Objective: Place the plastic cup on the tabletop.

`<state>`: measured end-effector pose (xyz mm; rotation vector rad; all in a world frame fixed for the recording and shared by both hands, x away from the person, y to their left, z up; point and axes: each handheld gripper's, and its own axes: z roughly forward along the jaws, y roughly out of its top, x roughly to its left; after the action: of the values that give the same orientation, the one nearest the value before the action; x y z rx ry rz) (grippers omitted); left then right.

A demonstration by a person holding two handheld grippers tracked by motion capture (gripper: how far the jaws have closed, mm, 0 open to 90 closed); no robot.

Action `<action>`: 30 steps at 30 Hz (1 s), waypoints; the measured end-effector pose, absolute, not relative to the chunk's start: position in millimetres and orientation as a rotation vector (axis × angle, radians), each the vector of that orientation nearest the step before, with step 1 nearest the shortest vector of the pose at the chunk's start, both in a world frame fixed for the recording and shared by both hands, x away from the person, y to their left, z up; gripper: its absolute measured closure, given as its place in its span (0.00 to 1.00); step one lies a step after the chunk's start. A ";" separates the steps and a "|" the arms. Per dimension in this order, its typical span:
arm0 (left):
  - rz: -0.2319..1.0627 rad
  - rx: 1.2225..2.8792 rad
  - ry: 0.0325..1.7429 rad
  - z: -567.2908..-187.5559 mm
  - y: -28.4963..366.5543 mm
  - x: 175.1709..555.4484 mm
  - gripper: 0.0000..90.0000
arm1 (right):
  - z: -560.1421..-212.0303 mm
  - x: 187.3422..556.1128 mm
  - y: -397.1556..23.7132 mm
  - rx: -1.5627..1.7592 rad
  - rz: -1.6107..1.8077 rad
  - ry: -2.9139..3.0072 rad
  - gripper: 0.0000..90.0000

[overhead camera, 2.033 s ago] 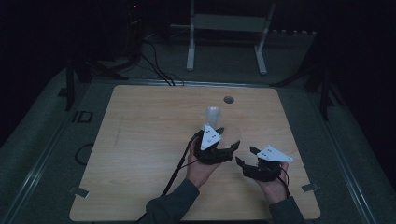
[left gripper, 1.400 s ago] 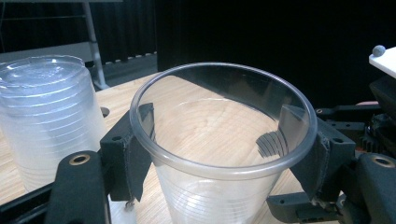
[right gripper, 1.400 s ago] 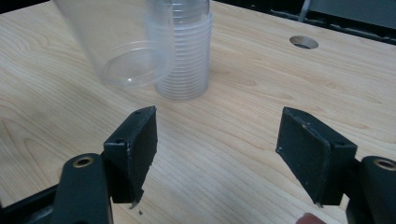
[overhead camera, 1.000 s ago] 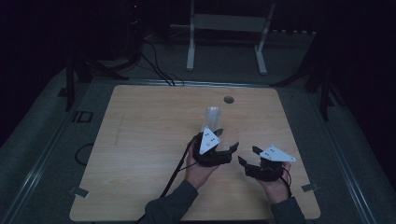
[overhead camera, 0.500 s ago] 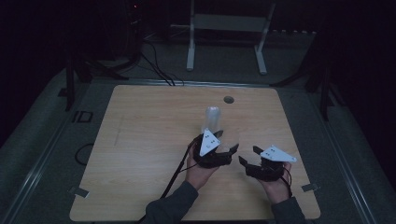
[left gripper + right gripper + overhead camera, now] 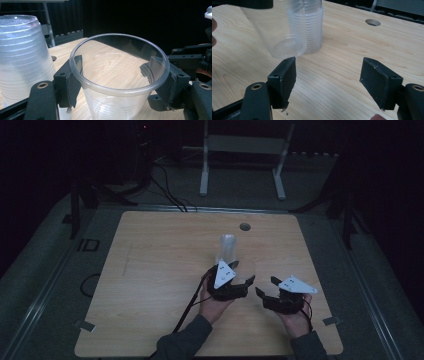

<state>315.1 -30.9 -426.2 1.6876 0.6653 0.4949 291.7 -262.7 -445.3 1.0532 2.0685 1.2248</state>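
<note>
Two grippers sit low over the bench [image 6: 150, 270]. The right gripper [image 6: 328, 82] has its jaws wide apart, holding nothing. The left gripper [image 6: 112, 82] squeezes one clear cup [image 6: 117, 82] just under its rim, lifted up. Behind stands one stack of cups [image 6: 228, 249], upside down

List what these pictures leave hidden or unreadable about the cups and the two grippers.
- Single clear cup: its base is cut off by the bottom edge of the left gripper view; in the high view it is too faint to trace.
- Cup stack: its count is unreadable, the ridges blur together; its top is cut off in the right gripper view.
- Left gripper: its hold on the cup is too dim and small in the high view.
</note>
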 end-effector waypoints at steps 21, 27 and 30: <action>0.500 1.709 0.706 -441.4 -32.3 322.6 0.32 | -444.8 291.5 -264.9 1.054 1.223 2.063 0.32; 0.502 1.718 0.712 -445.5 -33.1 324.1 0.32 | -444.6 291.2 -265.3 1.055 1.223 2.062 0.32; 0.504 1.722 0.714 -447.2 -33.8 324.5 0.32 | -444.6 291.2 -265.5 1.055 1.222 2.062 0.32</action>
<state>324.5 -33.8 -447.2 1.7216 0.7141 0.5036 291.2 -265.5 -444.6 1.0552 2.0625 1.2222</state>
